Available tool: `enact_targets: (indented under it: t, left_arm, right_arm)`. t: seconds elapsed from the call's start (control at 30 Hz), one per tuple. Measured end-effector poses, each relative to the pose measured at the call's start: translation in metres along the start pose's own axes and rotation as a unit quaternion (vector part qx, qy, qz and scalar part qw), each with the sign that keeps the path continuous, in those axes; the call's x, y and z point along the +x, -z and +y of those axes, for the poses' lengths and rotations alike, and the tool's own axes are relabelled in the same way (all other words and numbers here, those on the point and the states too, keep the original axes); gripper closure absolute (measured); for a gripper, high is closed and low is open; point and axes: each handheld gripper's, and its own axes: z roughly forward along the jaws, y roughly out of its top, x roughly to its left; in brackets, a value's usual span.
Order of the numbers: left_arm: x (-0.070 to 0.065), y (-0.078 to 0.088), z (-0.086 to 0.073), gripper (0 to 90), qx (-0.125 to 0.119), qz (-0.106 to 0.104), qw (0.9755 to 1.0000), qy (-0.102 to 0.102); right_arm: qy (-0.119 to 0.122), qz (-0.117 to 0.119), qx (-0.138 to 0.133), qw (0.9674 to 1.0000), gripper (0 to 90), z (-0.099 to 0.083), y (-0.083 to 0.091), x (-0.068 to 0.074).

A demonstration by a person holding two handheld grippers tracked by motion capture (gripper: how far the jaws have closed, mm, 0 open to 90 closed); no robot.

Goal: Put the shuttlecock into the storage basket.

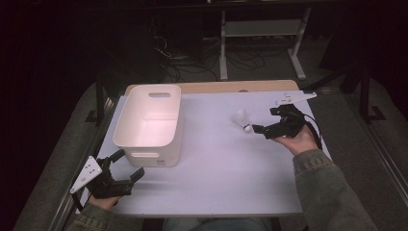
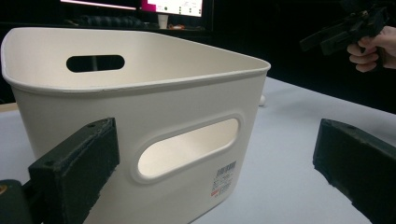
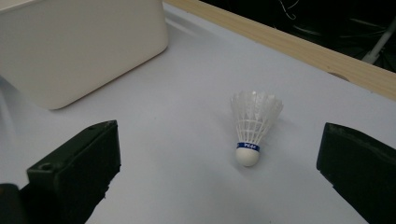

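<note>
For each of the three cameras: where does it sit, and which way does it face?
High view: above the person's side, looking down on the table; both forearms show.
Left gripper view: rides the left gripper, facing the white plastic bin.
Right gripper view: rides the right gripper, facing the white feathered shuttlecock.
All three share the bin.

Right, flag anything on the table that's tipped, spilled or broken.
Nothing stands out. The shuttlecock lies on the table with its feathers intact, between the open jaws of the right gripper. The white bin sits upright and looks undamaged.
</note>
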Motion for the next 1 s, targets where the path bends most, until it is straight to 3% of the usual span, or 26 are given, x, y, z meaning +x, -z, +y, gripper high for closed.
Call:
enact_targets:
  t: [1.0]
  left_arm:
    - [0.000, 0.000, 0.000, 0.0, 0.000, -0.001, 1.0000, 0.001]
  right_arm:
    - [-0.029, -0.008, 0.025, 0.9992, 0.0, 0.009, -0.029, -0.025]
